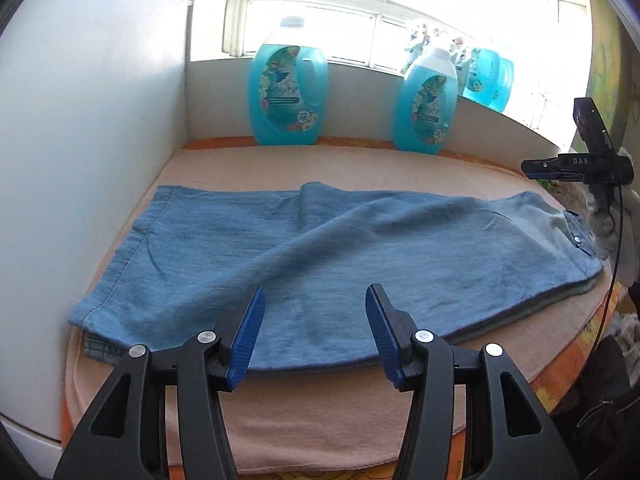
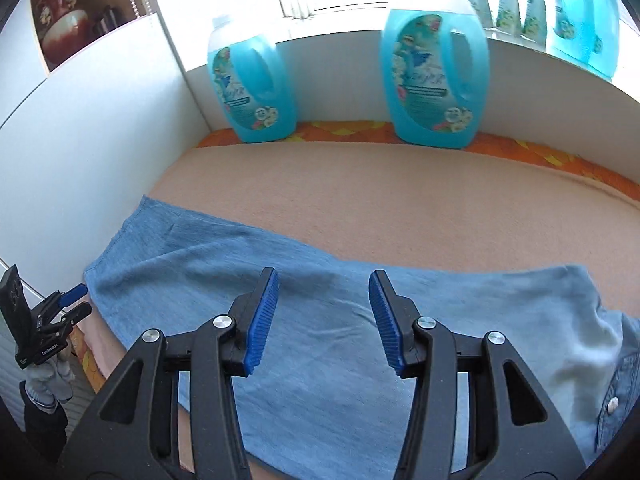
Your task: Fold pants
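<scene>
Light blue denim pants lie flat on a peach towel, folded lengthwise with one leg on the other, hems at the left, waistband with a button at the right. My left gripper is open and empty, just above the pants' near edge. My right gripper is open and empty over the pants near the waist end. The right gripper also shows in the left wrist view, beyond the waistband. The left gripper shows in the right wrist view, by the hems.
Two blue detergent bottles stand at the back on an orange patterned cloth. A white wall panel borders the left side. More bottles sit on the window sill.
</scene>
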{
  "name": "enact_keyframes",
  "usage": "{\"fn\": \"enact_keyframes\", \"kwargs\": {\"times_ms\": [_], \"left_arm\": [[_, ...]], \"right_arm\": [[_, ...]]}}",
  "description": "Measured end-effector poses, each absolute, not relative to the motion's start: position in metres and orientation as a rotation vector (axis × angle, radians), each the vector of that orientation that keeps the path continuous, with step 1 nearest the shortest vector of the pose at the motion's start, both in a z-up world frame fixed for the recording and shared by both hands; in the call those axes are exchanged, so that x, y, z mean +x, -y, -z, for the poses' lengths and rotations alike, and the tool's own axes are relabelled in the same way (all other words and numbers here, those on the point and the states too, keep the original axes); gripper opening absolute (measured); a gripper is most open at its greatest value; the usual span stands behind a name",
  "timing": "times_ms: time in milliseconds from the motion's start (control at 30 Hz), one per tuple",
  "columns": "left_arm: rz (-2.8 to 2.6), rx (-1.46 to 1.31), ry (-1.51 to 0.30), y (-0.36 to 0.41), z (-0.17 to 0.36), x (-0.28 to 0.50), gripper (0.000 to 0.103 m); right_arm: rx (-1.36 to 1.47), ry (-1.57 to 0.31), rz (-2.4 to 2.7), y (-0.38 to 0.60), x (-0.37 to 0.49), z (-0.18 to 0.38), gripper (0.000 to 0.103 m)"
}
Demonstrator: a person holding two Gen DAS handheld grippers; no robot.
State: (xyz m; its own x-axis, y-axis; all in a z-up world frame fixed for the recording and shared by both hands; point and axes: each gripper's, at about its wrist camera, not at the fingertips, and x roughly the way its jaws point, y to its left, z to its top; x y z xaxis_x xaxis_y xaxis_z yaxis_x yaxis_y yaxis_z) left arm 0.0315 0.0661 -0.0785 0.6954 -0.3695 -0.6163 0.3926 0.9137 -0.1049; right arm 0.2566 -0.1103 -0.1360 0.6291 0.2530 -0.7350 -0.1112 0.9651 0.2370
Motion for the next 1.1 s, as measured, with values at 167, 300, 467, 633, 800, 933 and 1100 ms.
{"fn": "enact_keyframes", "kwargs": {"times_ms": [167, 300, 467, 633, 800, 933, 1100], "left_arm": [[0.64, 0.192, -0.736, 0.001, 0.077, 0.023, 0.055], [0.765, 0.345, -0.784, 0.053, 0.084, 0.017, 0.056], [0.861, 0.573, -0.785, 0.108, 0.095, 0.001, 0.056], [0.912, 0.735, -0.794, 0.141, 0.11, -0.008, 0.056], [0.906, 0.739, -0.797, 0.15, 0.116, -0.002, 0.058], [0.906, 0.739, -0.779, 0.15, 0.117, -0.001, 0.061], [0.914, 0.714, -0.775, 0.152, 0.119, 0.005, 0.062]], "right_arm": [[0.363, -0.865, 0.016, 0.202, 0.197, 0.154, 0.055], [0.528, -0.852, 0.234, 0.276, 0.142, 0.176, 0.056], [0.803, -0.795, 0.482, 0.368, 0.065, 0.205, 0.057], [0.951, -0.733, 0.567, 0.422, 0.024, 0.222, 0.057], [0.956, -0.742, 0.576, 0.437, 0.03, 0.233, 0.057], [0.977, -0.753, 0.544, 0.44, 0.04, 0.242, 0.057], [0.954, -0.728, 0.499, 0.429, 0.052, 0.245, 0.069]]}}
